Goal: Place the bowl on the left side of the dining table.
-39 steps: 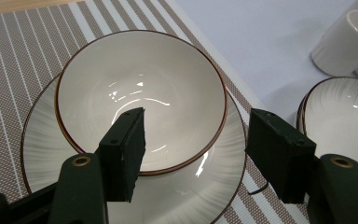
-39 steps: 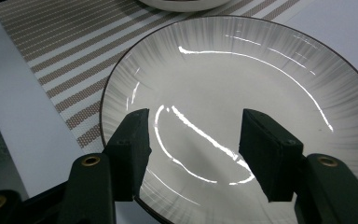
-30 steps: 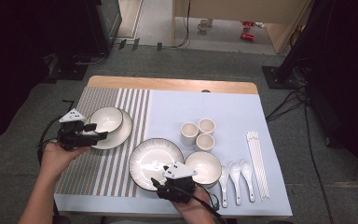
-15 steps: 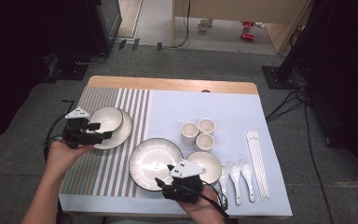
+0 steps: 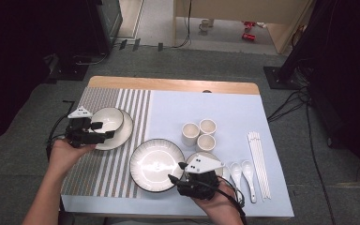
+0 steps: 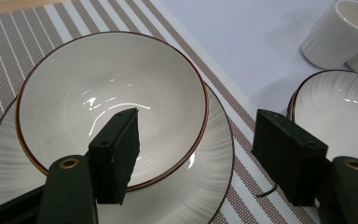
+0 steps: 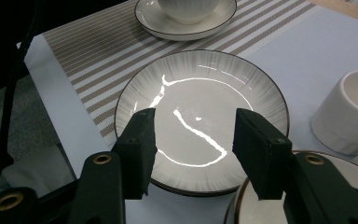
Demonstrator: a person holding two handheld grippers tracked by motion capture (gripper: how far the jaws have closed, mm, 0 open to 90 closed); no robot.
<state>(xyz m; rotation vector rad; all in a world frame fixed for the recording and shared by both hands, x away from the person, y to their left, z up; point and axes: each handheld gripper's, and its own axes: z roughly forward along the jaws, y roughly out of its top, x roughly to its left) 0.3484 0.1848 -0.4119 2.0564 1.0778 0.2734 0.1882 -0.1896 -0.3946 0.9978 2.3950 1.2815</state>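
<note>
small bowl (image 5: pixel 205 157) half under right tongs (image 5: pixel 178 179)

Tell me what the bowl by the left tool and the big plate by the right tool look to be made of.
Bowl: likely glazed ceramic, glossy white with a thin brown rim; sharp light reflections inside. Big plate: probably the same glazed ceramic, shiny centre with bright glare streaks, fine radial ribbing and a dark edge line.

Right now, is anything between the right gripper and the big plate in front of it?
Nothing visible. The right gripper hangs over the near rim of the plate with its jaws apart and nothing between them. The bowl lies close beside it at the lower right, and a cup stands off to the right, neither in the path.
</note>
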